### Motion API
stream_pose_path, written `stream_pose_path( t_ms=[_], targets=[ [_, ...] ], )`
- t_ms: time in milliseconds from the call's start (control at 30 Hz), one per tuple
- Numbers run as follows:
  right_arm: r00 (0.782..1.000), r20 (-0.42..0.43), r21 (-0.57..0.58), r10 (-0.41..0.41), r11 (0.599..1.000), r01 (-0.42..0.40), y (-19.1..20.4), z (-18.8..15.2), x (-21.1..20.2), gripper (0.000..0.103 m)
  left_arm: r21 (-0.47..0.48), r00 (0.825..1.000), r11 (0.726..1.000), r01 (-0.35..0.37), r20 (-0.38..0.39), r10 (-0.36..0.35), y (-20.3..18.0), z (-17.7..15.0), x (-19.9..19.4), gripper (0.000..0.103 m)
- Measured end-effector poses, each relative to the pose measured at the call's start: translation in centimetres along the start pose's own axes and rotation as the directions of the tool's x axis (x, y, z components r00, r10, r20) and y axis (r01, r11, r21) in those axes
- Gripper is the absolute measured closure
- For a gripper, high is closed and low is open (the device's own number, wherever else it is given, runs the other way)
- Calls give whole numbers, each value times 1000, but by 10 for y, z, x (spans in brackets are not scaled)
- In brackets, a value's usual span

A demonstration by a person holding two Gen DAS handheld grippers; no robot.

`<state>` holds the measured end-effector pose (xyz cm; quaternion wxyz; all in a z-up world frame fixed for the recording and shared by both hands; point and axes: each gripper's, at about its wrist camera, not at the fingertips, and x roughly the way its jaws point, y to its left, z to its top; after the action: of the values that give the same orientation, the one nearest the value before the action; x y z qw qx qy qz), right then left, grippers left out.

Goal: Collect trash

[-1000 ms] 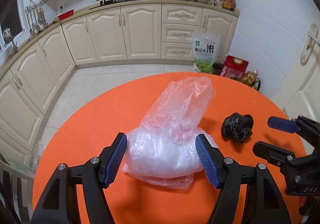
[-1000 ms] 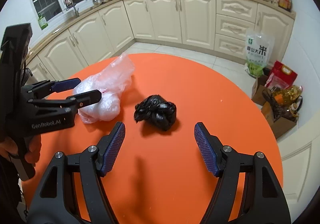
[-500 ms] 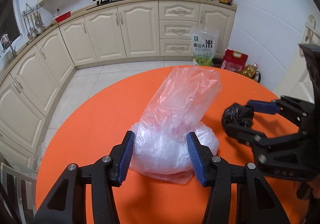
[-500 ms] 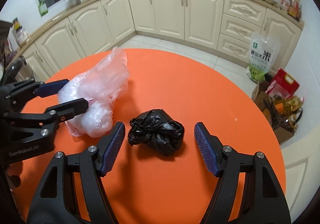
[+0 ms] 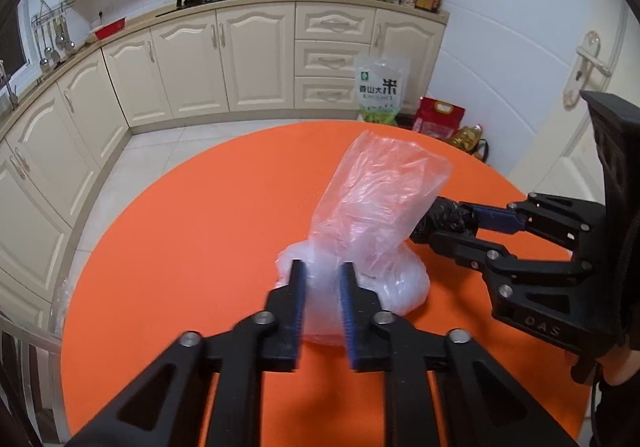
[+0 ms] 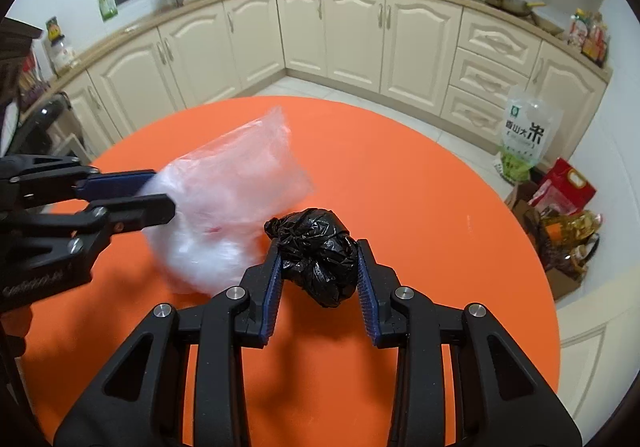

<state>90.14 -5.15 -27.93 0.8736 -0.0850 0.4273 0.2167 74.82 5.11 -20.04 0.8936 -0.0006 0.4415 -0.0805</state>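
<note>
Black bag (image 6: pixel 320 255) clamped in right gripper (image 6: pixel 318 275), half-hidden from left gripper (image 5: pixel 322 303) pinching clear bag (image 5: pixel 372 223).

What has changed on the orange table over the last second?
Both grippers closed in: the left gripper shut on the clear plastic bag, and the right gripper moved forward and clamped the black bag. Both bags remain side by side on the orange table.
</note>
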Motion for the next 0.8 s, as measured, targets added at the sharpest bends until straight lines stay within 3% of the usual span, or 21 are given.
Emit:
stream_pose_path(
  t_ms=[100, 200, 300, 433, 500, 600, 633, 667, 800],
  targets=[
    [999, -8, 5, 34, 999, -34, 1, -11, -13, 71, 9, 1000, 1000, 5, 7, -5, -2, -7, -13, 98],
    [998, -11, 3, 64, 998, -64, 4, -21, -23, 71, 16, 998, 999, 49, -32, -48, -6, -20, -22, 99],
    [996, -21, -10, 92, 996, -92, 10, -30, -31, 71, 42, 997, 998, 50, -58, -48, -11, -36, -34, 99],
    [998, -14, -21, 68, 997, -69, 15, -43, -44, 71, 10, 1000, 1000, 24, -12, -24, 0, -41, -50, 97],
    [997, -10, -6, 75, 997, -75, 14, -49, -49, 71, 9, 1000, 1000, 4, 23, -5, 6, -38, -55, 91],
    [998, -8, 5, 65, 998, -64, 13, -56, -56, 71, 23, 993, 997, -77, 92, 74, 10, -36, -58, 61],
    [998, -5, 6, 62, 998, -62, 13, -58, -59, 71, 22, 990, 996, -86, 114, 83, 14, -33, -56, 48],
    [998, -4, 5, 59, 998, -59, 13, -59, -61, 71, 26, 989, 996, -86, 119, 82, 15, -31, -54, 42],
    [998, 4, 14, 56, 998, -56, 12, -64, -67, 70, 26, 993, 998, -61, 101, 58, 20, -16, -37, 39]
  ],
)
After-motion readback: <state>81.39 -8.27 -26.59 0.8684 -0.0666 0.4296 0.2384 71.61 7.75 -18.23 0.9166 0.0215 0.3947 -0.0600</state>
